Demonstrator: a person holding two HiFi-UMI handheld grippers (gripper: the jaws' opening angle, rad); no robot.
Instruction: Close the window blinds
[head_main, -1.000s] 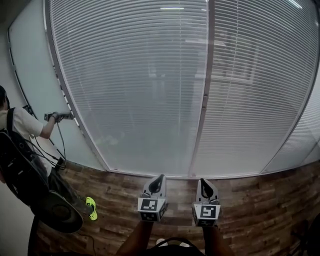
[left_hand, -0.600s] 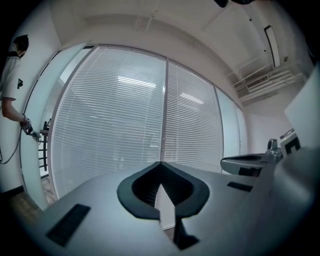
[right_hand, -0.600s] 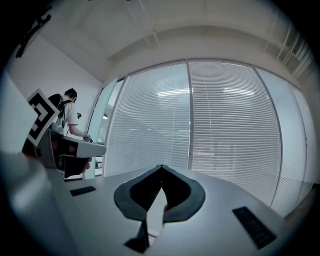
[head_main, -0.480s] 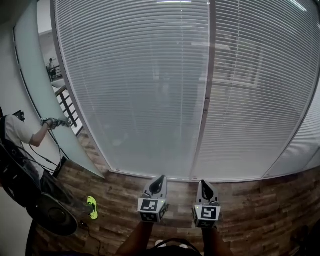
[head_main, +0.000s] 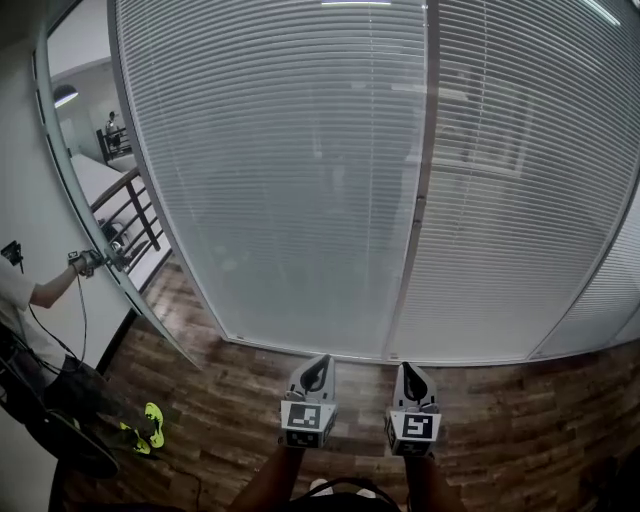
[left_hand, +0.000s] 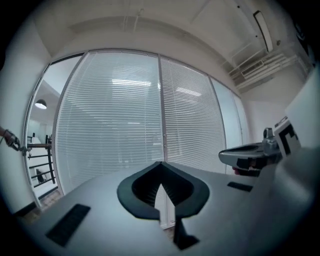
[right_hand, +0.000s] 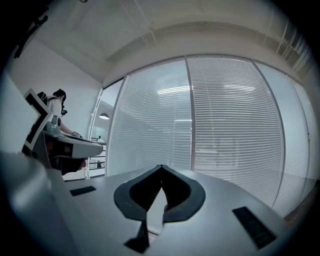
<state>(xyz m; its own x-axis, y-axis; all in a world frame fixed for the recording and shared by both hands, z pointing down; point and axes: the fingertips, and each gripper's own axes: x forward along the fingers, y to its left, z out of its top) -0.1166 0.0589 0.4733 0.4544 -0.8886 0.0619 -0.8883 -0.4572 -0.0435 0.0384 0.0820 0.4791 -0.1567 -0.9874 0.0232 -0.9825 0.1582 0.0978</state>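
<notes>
At the far left a person in a white shirt (head_main: 22, 296) holds the handle of an open glass door (head_main: 80, 190). The white horizontal-slat window blinds (head_main: 290, 180) hang full length over two panes split by a grey vertical frame post (head_main: 420, 200), and dim shapes show through the slats. Low over the brown wood-plank floor (head_main: 220, 400), well apart from the blinds, the left hand-held gripper (head_main: 317, 366) has its jaws together on nothing. The right hand-held gripper (head_main: 412, 372) beside it is likewise closed and empty.
</notes>
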